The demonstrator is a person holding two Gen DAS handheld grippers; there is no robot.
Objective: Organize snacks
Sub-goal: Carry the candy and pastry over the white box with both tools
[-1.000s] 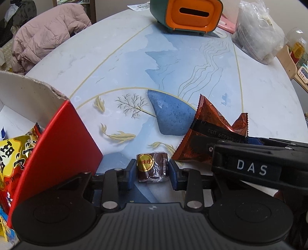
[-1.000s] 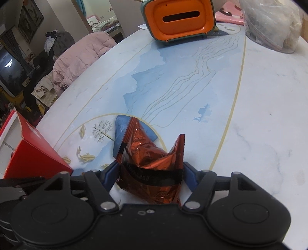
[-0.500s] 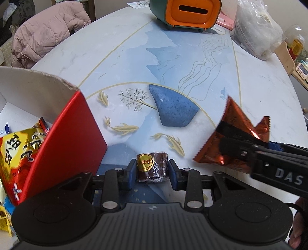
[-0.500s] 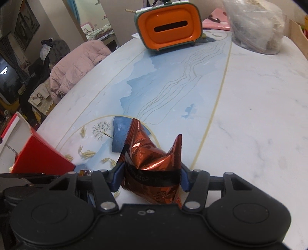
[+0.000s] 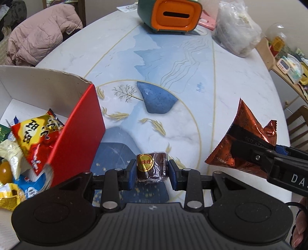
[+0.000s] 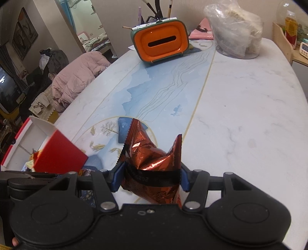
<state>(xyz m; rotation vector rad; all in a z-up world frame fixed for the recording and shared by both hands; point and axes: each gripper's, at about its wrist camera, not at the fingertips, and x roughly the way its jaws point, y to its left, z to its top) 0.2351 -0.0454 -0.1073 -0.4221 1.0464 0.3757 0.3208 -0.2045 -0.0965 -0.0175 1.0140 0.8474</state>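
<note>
While the roll (image 5: pixel 151 167), a small brown cake in clear wrap with a gold round label, sits pinched between the blue pads of the left gripper (image 5: pixel 151 172), it hangs clear above the table (image 5: pixel 240 80), just right of the box (image 5: pixel 80 123). That gripper is clamped on the roll from both sides. The pouch (image 6: pixel 152 163), crumpled copper foil with a black band, is squeezed between the pads of the right gripper (image 6: pixel 152 177), which grips it at the band; it too is off the tabletop, to the right of the roll and well apart from it. The box is red outside and white inside, open on top, with a red and yellow packet (image 5: pixel 36 138) leaning against its inner wall and other wrappers heaped below it. On the far side of the table stand an orange-faced holder (image 5: pixel 170 16) with a slot and a clear bag (image 5: pixel 236 30) of pale contents. Beyond the left edge a pink jacket (image 5: pixel 40 36) is draped over a chair. Fingers of a hand (image 5: pixel 299 230) show at the lower right edge.
</note>
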